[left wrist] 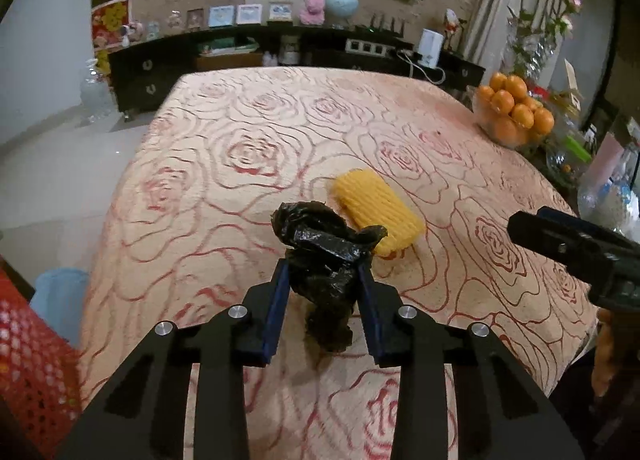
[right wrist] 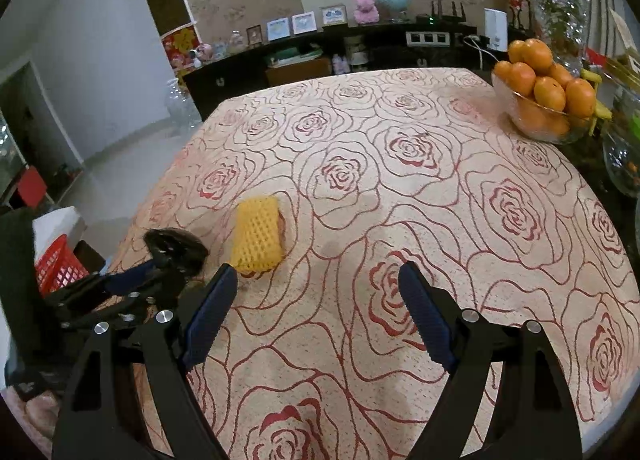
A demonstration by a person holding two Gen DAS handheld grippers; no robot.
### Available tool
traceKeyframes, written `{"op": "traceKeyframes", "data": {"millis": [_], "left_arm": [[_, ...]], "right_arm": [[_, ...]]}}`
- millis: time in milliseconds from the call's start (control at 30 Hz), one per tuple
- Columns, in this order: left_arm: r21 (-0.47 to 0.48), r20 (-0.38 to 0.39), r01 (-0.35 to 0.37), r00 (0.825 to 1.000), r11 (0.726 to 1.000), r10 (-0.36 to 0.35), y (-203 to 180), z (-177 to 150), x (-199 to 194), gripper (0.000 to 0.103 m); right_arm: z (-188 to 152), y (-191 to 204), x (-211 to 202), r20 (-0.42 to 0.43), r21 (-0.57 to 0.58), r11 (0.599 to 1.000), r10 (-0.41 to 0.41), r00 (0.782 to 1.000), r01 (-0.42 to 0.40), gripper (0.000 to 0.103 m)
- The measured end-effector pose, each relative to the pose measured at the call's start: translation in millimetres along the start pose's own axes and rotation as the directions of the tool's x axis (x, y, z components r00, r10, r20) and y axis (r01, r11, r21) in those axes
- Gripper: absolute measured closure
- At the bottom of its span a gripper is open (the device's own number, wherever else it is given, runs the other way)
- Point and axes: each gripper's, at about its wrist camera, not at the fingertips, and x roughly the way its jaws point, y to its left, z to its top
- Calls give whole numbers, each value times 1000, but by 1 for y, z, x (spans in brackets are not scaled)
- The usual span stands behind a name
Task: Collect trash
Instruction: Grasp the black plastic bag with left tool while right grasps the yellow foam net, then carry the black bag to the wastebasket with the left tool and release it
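Note:
A crumpled black plastic bag sits between the blue pads of my left gripper, which is shut on it near the left front of the rose-patterned tablecloth. Just beyond the bag lies a yellow foam fruit net, flat on the cloth. From the right wrist view the same bag shows in the left gripper, with the yellow net beside it. My right gripper hovers over the cloth, open and holding nothing; in the left wrist view the right gripper reaches in from the right.
A glass bowl of oranges stands at the table's far right corner, with glass vases beside it. A red mesh basket and a pale blue bin sit off the table's left edge. A dark sideboard lines the back wall.

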Motion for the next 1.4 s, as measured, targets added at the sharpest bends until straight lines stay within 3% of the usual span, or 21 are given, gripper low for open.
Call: {"op": "traceKeyframes", "data": {"millis": [267, 467, 800, 1133, 1400], "left_arm": [[3, 60, -143, 988, 990, 142, 27, -9, -51, 71], [-62, 86, -206, 974, 977, 211, 53, -20, -86, 71], [-102, 86, -234, 966, 967, 243, 76, -26, -98, 71], [-100, 88, -242, 964, 965, 251, 80, -27, -99, 71], [-101, 98, -265, 957, 959, 274, 80, -26, -99, 71]], "right_arm": [[3, 23, 12, 8, -75, 996, 43, 999, -42, 23], [12, 46, 38, -2, -147, 987, 57, 998, -57, 23], [25, 63, 95, -86, -202, 979, -5, 996, -12, 23], [22, 68, 114, -130, -241, 971, -27, 991, -5, 62], [12, 71, 97, -118, -235, 971, 4, 993, -32, 69]]}}
